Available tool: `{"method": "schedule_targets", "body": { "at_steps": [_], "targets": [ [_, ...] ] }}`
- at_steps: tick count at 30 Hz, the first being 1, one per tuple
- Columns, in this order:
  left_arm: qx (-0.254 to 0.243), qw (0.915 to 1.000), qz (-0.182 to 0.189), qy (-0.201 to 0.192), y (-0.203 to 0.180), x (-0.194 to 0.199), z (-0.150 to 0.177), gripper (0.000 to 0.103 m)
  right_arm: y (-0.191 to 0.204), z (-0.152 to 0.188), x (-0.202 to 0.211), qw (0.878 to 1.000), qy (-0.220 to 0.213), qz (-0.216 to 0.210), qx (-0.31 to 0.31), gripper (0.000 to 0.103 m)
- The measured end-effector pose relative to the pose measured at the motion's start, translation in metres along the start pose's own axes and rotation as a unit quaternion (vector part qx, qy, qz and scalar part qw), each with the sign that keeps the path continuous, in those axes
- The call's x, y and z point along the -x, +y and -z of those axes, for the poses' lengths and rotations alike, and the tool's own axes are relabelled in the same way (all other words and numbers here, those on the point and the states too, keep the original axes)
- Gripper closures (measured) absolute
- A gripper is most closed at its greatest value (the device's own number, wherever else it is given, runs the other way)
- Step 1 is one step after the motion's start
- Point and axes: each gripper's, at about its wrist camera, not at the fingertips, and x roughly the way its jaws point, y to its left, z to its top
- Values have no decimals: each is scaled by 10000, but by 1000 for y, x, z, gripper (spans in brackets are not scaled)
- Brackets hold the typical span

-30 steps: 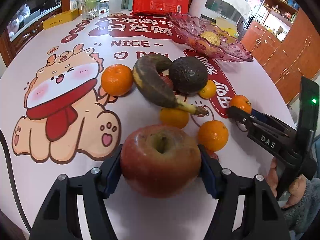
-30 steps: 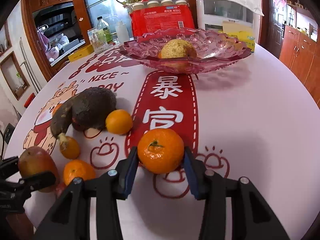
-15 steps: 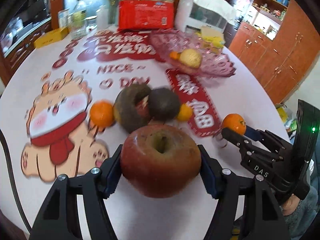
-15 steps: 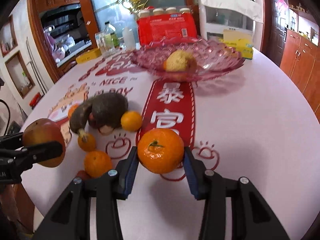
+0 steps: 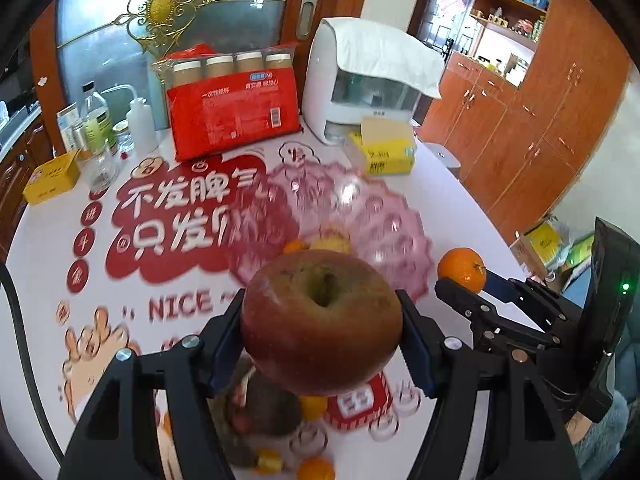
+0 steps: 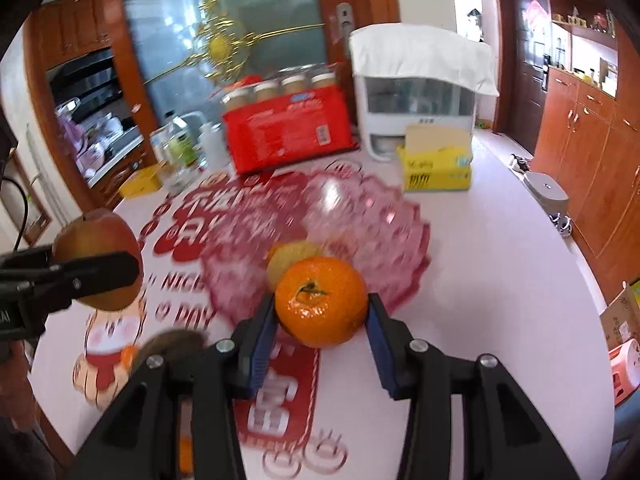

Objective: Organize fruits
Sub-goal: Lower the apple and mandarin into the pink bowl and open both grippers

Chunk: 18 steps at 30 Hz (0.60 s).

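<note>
Left gripper pinching apple, right gripper pinching tangerine, both short of pink bowl (two fruits inside); several fruits left near.

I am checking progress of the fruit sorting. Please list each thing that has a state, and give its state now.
apple: held in the air, left gripper jaws shut on it
mandarin: held in the air, right gripper jaws shut on it
pink glass bowl: on the table, holds a yellowish fruit
dark banana and avocado: lying on the table
white appliance: cloth draped over its top
</note>
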Motion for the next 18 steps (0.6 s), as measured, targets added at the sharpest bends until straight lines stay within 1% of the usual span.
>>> {"method": "schedule_targets", "body": {
  "at_steps": [3, 5, 7, 9, 12, 15, 18],
  "targets": [
    [162, 9998, 79, 131, 5, -27, -20, 36, -11, -27, -21, 9998, 84, 64, -157, 59],
    [285, 9992, 95, 264, 9, -51, -28, 36, -16, -35, -36, 9995, 165, 145, -206, 59],
    [304, 9989, 10, 364, 12, -73, -29, 36, -21, -39, -57, 9989, 307, 240, -246, 59],
    [301, 9985, -91, 451, 14, -93, -26, 36, -25, -38, -78, 9978, 503, 314, -298, 59],
    [308, 9978, -263, 520, 18, -114, -19, 36, -28, -29, -101, 9959, 757, 350, -343, 59],
    [311, 9973, -335, 569, 20, -125, -13, 36, -27, -18, -120, 9941, 964, 384, -307, 59],
    [238, 9977, -385, 513, 21, -129, -13, 36, -24, -11, -131, 9931, 1066, 426, -228, 59]
  ]
}}
